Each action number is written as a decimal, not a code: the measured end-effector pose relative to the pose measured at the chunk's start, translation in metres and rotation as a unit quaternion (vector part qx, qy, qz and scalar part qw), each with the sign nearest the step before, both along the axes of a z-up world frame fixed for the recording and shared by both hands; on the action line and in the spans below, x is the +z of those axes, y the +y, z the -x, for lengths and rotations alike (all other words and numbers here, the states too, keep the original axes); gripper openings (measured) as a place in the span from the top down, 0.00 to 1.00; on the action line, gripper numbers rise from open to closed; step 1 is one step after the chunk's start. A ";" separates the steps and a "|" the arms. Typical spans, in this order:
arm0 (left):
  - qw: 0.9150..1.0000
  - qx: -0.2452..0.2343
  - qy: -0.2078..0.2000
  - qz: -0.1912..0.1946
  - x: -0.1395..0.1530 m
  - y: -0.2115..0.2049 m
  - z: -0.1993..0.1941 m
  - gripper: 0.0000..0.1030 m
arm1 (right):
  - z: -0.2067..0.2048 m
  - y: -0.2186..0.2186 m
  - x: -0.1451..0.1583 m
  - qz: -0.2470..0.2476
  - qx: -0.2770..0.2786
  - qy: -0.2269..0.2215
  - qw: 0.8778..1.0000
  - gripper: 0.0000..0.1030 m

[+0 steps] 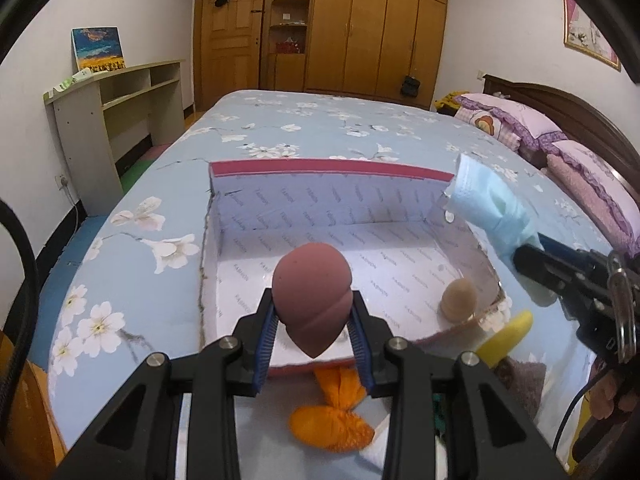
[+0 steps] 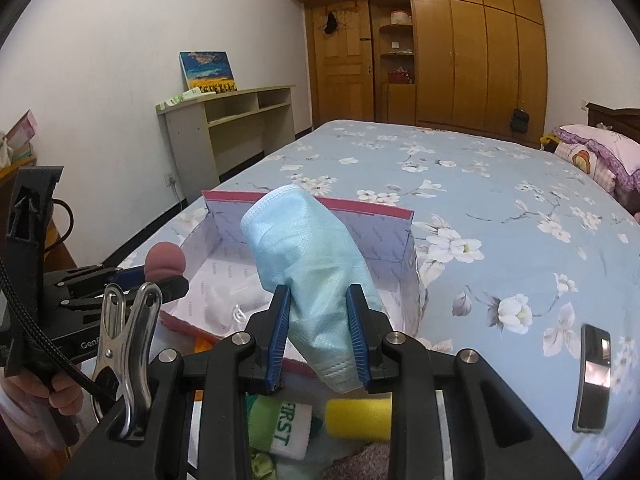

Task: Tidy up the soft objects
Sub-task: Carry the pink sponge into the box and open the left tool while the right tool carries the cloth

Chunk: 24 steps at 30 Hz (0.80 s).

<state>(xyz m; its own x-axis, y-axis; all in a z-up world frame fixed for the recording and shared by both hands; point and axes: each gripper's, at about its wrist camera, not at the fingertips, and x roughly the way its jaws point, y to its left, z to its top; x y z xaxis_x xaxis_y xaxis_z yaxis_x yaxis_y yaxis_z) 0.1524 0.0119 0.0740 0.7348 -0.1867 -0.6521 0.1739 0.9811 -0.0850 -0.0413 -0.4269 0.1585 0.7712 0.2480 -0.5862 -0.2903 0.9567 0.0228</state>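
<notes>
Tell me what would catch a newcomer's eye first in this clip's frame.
Both tongs are loaded: the left tongs pinch a mauve makeup sponge above the open pink-rimmed box on the floral bedspread, and the right tongs clamp a light blue face mask over the same box. A small beige sponge already sits inside, near the box's right wall.

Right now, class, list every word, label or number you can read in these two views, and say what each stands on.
"FASHION": repeated print on the lining of the open box.
"IRST": green letters on the white and green cloth, start hidden.
"GenF": on the left gripper body, cut off.
Print on the green packet on the desk: too small to read.
</notes>
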 end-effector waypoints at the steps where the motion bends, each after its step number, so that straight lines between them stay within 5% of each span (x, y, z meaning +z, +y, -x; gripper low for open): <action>1: 1.000 -0.001 -0.002 0.002 -0.003 -0.001 -0.003 0.65 | -0.004 0.000 -0.001 0.002 -0.001 0.001 1.000 0.72; 24: 0.999 0.021 0.029 -0.016 -0.049 -0.005 -0.052 0.65 | -0.072 0.004 -0.039 0.044 -0.022 0.023 0.999 0.71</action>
